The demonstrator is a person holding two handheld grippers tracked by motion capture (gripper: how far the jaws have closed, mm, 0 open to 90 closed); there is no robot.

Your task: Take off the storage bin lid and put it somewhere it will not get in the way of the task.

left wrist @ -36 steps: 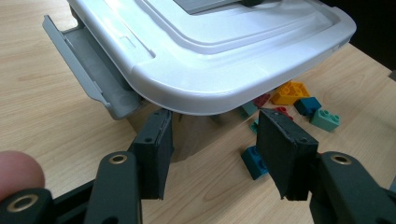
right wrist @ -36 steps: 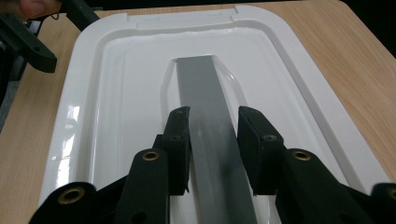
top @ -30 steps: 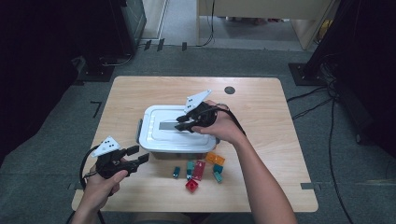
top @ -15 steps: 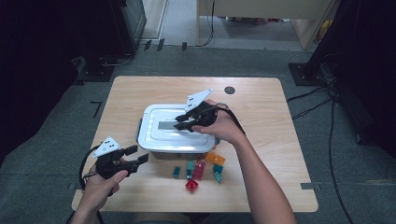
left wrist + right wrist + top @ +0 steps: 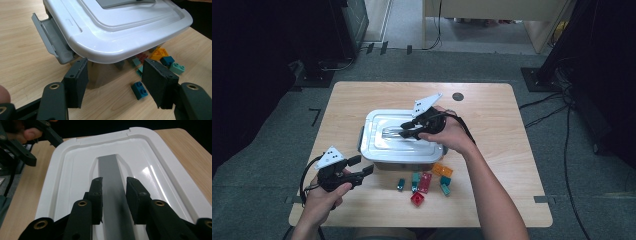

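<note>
Change: the left gripper (image 5: 362, 171) has just been opening its jaws beside the box's near left corner, with nothing between them; the grey side latch (image 5: 50, 40) hangs flipped outward, so that side looks released

Meaning: likely the lid can soon be lifted

Right gripper (image 5: 404, 131): jaws narrowed around the grey handle (image 5: 112, 195) on the lid, apparently gripping it

Box (image 5: 402, 159): white lid (image 5: 377, 145), rounded corners, translucent body, at the middle of the wooden table (image 5: 512, 200)

Loose bricks (image 5: 424, 182): teal, red and orange, just in front of the box
</note>
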